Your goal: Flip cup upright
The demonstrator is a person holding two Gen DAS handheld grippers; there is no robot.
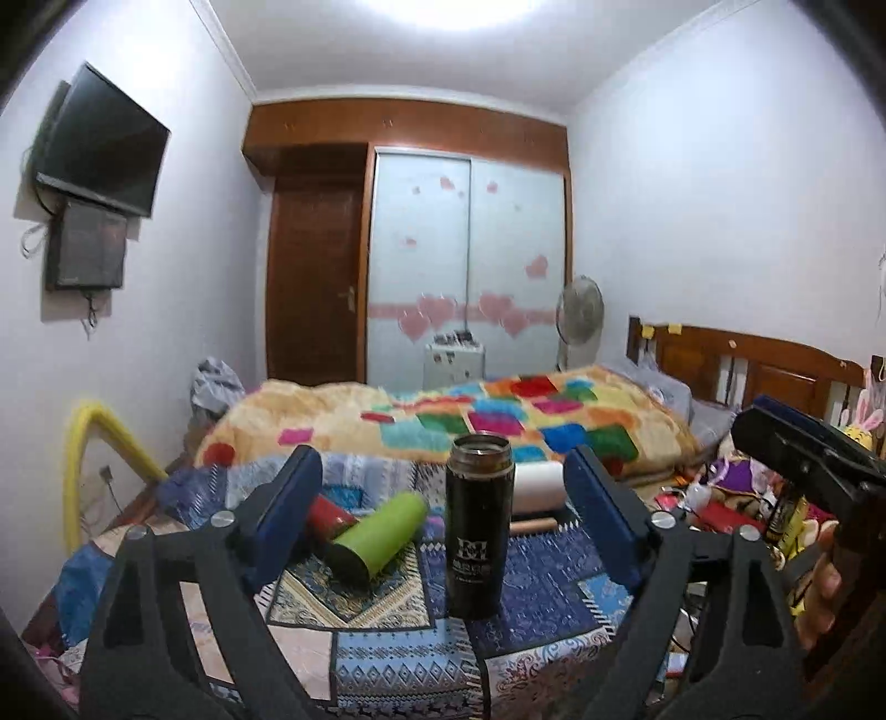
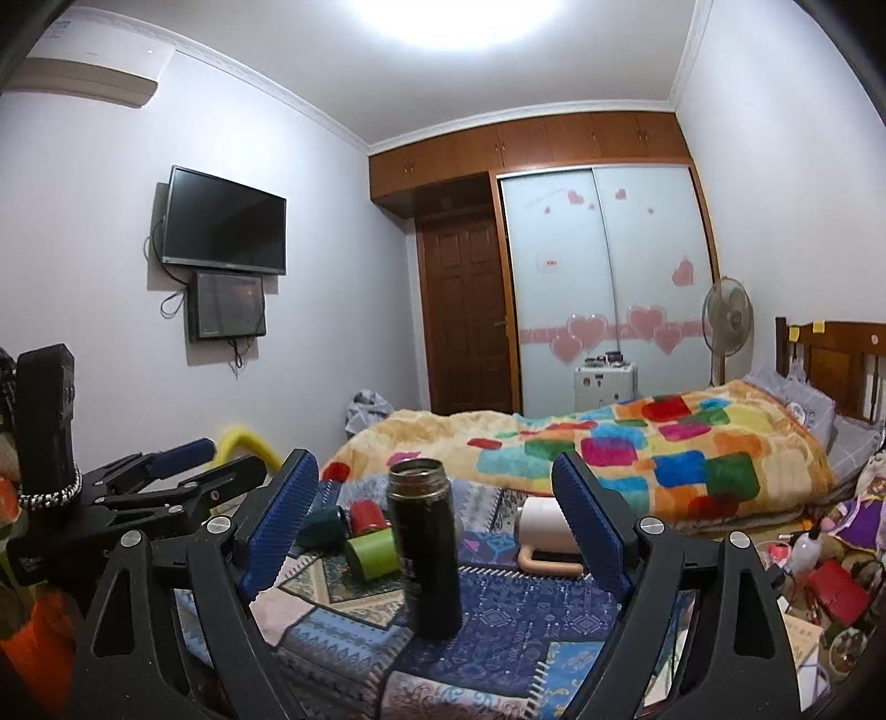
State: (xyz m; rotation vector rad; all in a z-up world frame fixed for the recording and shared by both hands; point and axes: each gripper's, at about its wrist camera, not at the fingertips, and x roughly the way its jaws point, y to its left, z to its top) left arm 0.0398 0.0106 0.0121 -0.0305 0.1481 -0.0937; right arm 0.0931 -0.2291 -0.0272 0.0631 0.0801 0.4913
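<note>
Three cups (image 1: 376, 534) lying behind upright black flask (image 1: 477, 526), both grippers' fingers (image 1: 288, 507) released, grasping nothing.

A ceiling light (image 1: 448, 11) at twelve o'clock blows out to white glare in both views, and the walls are evenly lit. Shadows are soft. Fisheye distortion bends the edges, with black vignetting in the corners. Distant detail is slightly soft.

Black cup (image 1: 478, 525) stands upright on the patterned cloth, lid off, white logo on its side.
</note>
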